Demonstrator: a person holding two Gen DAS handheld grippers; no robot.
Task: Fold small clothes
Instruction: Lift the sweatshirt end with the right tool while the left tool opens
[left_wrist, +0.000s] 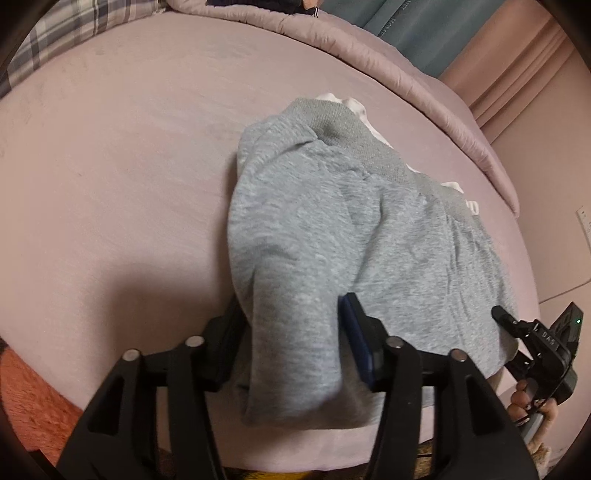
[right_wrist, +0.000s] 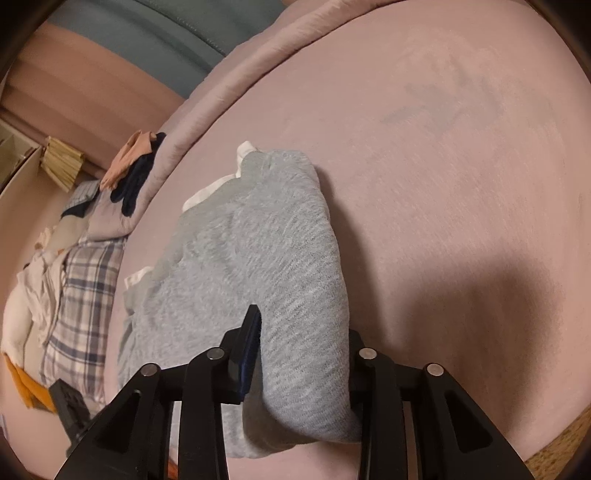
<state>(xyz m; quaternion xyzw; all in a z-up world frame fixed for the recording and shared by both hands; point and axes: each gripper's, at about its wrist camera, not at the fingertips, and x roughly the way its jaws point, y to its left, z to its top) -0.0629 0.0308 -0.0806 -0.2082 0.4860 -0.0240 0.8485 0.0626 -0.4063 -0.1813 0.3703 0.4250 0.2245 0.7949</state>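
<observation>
A grey fleecy garment (left_wrist: 332, 229) with a ribbed band lies folded on the pink bed sheet (left_wrist: 110, 166), white fabric (left_wrist: 356, 105) peeking out at its far edge. My left gripper (left_wrist: 291, 306) stands open around a loose fold at the garment's near left corner, and its blue pad (left_wrist: 356, 332) barely meets the cloth. My right gripper (right_wrist: 303, 325) is shut on a thick fold of the same garment (right_wrist: 258, 236) at the near right corner. It also shows as the right gripper (left_wrist: 532, 332) in the left wrist view, held by a hand (left_wrist: 524, 402).
A rolled pink quilt (left_wrist: 369, 55) borders the far side, with teal fabric (left_wrist: 424, 29) behind it. A plaid cloth (right_wrist: 81, 295) and piles of small clothes (right_wrist: 133, 173) lie at the left in the right wrist view. An orange rug (left_wrist: 26, 398) lies past the bed's near edge.
</observation>
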